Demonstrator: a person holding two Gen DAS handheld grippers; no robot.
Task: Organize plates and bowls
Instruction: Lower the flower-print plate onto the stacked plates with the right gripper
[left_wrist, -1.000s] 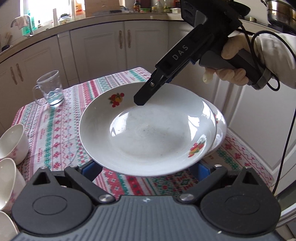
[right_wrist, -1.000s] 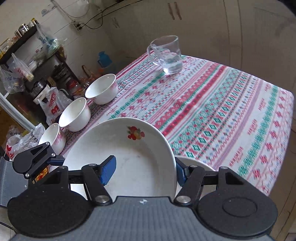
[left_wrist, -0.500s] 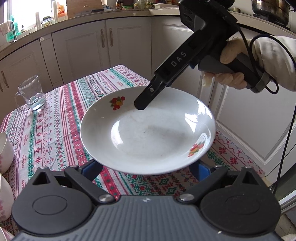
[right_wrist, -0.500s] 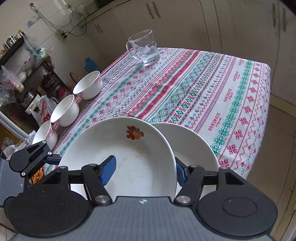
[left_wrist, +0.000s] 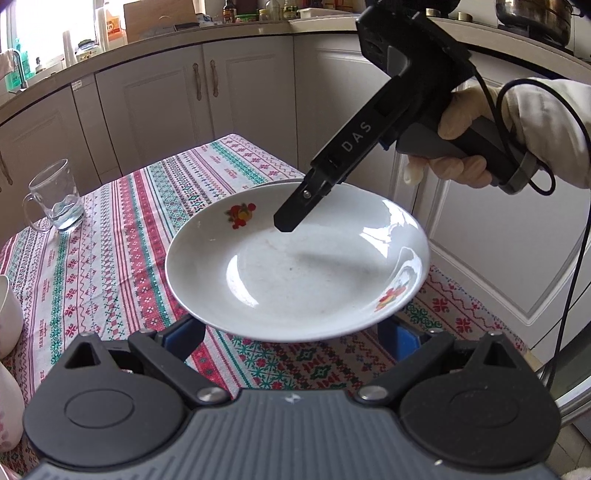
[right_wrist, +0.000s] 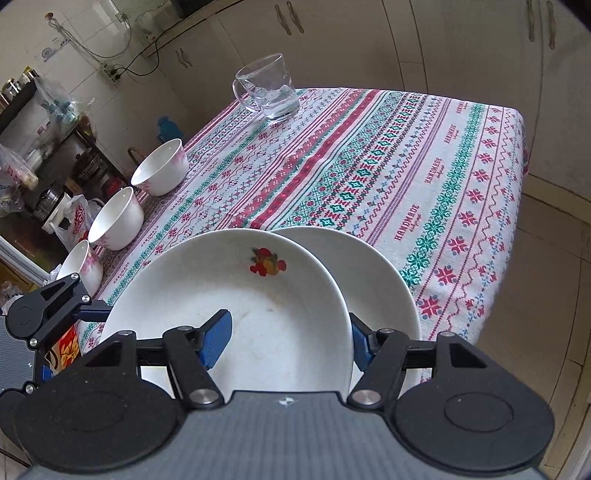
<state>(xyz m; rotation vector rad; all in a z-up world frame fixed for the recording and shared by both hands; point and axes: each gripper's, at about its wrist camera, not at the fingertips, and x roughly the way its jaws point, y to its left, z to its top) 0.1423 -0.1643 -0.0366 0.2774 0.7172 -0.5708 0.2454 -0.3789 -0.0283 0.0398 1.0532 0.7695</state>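
Note:
A white plate (left_wrist: 295, 273) with red fruit prints (right_wrist: 236, 314) hangs tilted over the table. My right gripper (right_wrist: 289, 343) is shut on its rim, one blue pad inside the dish and the other behind the rim. From the left wrist view, that gripper (left_wrist: 291, 221) reaches down onto the plate's far rim, held by a gloved hand (left_wrist: 454, 147). My left gripper (left_wrist: 293, 334) stands open, its blue pads wide apart and its tips hidden under the plate's near rim. A second white plate (right_wrist: 380, 280) lies on the cloth, partly under the held one. Three white bowls (right_wrist: 160, 168) (right_wrist: 118, 218) (right_wrist: 83, 264) line the table's left edge.
A glass mug (right_wrist: 269, 88) (left_wrist: 55, 201) with a little water stands at the far end of the patterned tablecloth (right_wrist: 369, 155). White cabinets (left_wrist: 166, 110) surround the table closely. A shelf with bags (right_wrist: 44, 166) stands beyond the bowls. The second plate sits near the table's right edge.
The held plate has travelled with my right gripper across the table and slightly down, coming over the second plate. The left gripper has barely shifted and stays open.

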